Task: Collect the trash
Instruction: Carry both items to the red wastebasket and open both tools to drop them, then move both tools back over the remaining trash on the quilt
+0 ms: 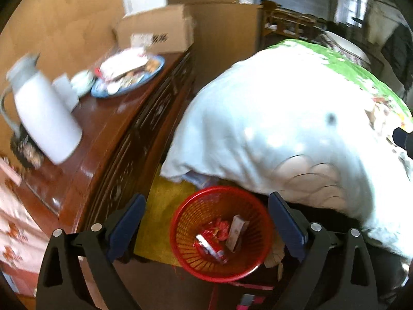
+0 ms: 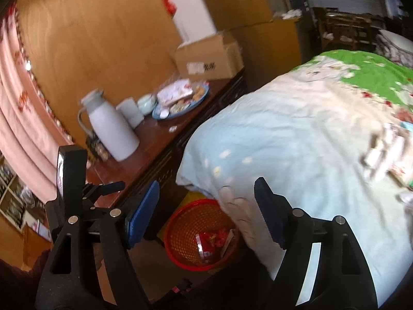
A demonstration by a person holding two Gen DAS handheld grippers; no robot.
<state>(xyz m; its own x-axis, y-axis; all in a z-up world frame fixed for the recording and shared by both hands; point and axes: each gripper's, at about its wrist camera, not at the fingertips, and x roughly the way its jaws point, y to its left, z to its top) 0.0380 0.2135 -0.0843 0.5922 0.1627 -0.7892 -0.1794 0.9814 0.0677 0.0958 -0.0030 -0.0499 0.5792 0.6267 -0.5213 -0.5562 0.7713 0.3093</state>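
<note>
Your left claw (image 1: pixel 206 222) hangs with its blue pads spread wide and nothing between them, pointing down over the red basket (image 1: pixel 180 253). Your right claw (image 2: pixel 206 206) is spread too, empty, with the same basket (image 2: pixel 175 242) showing low between its fingers.

Down in that basket, which stands on the floor between the desk and the bed, you can see the trash: a crumpled red wrapper (image 1: pixel 219 230), a red packet (image 1: pixel 209 248) with a silver end, and a small brownish carton (image 1: pixel 236 235) leaning against the mesh wall. A yellow mat (image 1: pixel 160 206) lies just behind the basket.

To your left runs the dark wooden desk (image 1: pixel 103 134) with carved fronts. On it, nearest you, stands a white jug (image 1: pixel 44 113) with a handle, then a white cup (image 1: pixel 65 93), then a blue plate (image 1: pixel 157 67) piled with snacks and wrappers, and a cardboard box (image 1: pixel 155 31) at the far end.

To your right the bed carries a pale blue quilt (image 1: pixel 271 118) that turns green (image 1: pixel 356 69) further back. Pink curtains (image 2: pixel 15 118) hang at the left edge of the right view.
</note>
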